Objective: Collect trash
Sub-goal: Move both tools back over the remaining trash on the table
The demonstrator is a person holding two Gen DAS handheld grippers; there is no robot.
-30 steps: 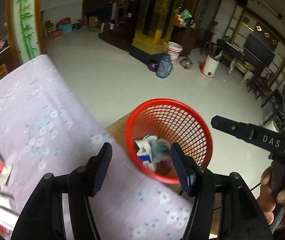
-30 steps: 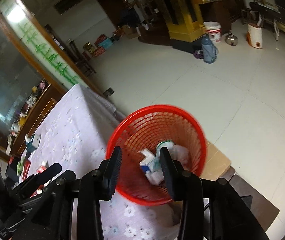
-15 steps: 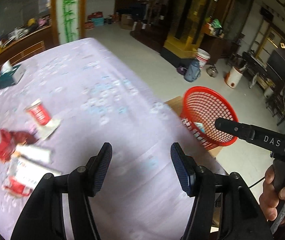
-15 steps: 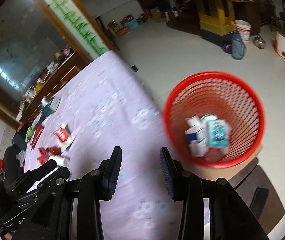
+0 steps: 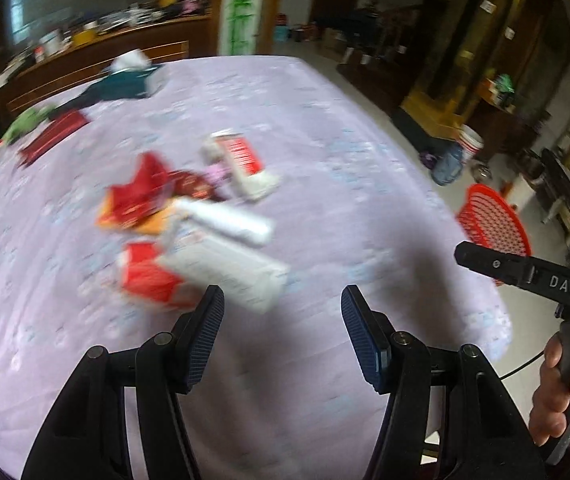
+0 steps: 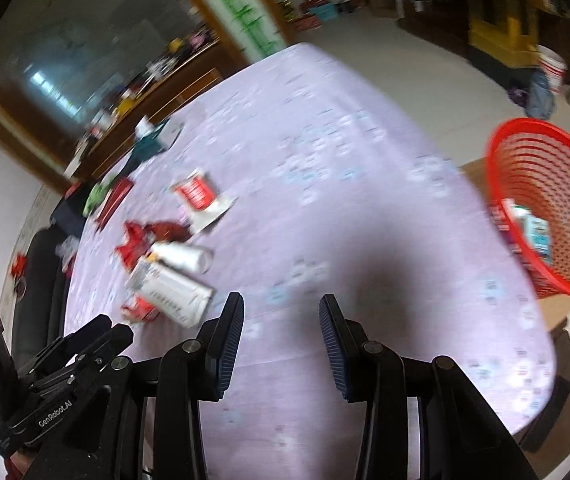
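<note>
On the table (image 5: pixel 325 128) the trash (image 5: pixel 189 232) sits in one loose pile mid-cloth: wrappers, a white tube, a flat carton, all touching or overlapping, so I reckon one pass reaches most of it. My left gripper (image 5: pixel 281 328) hangs just short of the carton, jaws wide and empty, lined up for a grab. Right gripper (image 6: pixel 281 340) is empty too, jaws a bit narrower. The bin (image 6: pixel 545 208) sits off the table's right edge, already holding some cartons.
</note>
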